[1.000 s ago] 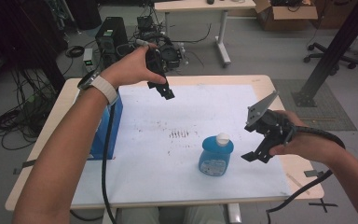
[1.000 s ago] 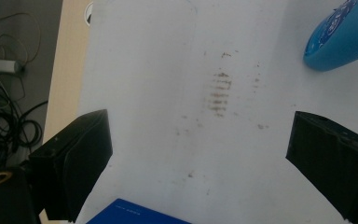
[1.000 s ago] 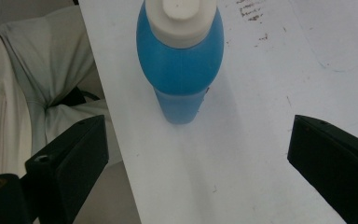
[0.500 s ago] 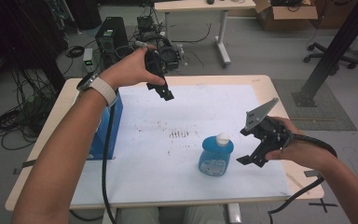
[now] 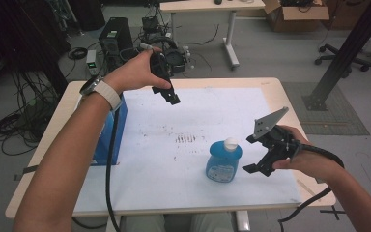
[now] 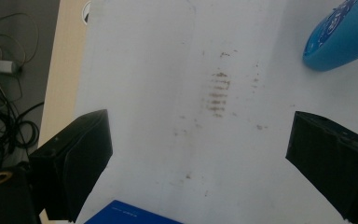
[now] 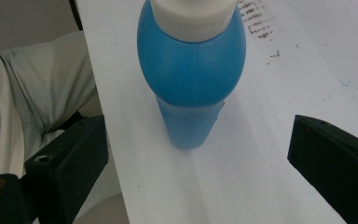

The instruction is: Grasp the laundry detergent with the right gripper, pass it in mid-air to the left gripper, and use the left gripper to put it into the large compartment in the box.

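Right gripper (image 5: 257, 153) is lining up beside the upright blue bottle (image 5: 223, 161), jaws spread to straddle it; left gripper (image 5: 168, 94) is hovering clear above the worktop (image 5: 270, 87), jaws spread.

A blue plastic bottle (image 5: 223, 162) with a white cap (image 5: 231, 143) is seen standing upright on the white sheet (image 5: 198, 116) that covers the table, toward the sheet's near edge. Its rounded shoulder is wider than its base, and a printed label is carried on its front. It is placed just to the near right of the patch of brown marks (image 5: 188, 139) on the sheet.
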Tool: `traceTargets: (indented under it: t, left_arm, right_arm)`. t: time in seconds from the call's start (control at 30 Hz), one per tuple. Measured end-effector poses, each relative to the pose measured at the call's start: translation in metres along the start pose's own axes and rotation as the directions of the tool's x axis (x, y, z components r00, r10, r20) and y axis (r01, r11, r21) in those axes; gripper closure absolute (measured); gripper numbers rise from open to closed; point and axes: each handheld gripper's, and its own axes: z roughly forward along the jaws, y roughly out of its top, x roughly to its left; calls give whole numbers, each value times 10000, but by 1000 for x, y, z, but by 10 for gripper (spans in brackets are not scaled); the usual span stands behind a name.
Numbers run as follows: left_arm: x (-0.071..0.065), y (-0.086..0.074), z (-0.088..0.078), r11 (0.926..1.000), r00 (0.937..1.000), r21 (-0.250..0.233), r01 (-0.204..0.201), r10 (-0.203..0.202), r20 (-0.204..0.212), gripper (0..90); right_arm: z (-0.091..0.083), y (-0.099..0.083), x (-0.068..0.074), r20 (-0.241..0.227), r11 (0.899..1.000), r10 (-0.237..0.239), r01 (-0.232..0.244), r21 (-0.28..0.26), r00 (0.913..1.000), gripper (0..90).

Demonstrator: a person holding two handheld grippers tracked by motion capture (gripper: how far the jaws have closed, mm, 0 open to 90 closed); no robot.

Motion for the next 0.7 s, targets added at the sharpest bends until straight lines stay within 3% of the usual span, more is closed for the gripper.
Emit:
traceTargets:
  t: [0.47,0.7]
  left_arm:
    - [0,-1,2,10000,10000,15,56,-56,-10,73]
    - [0,-1,3,10000,10000,27,87,-87,11,73]
  right_arm:
    - [12,-15,-2,32,9974,293,-290,-660,9996,37]
    - [18,-21,-2,-20,9959,122,-123,-891,9999,37]
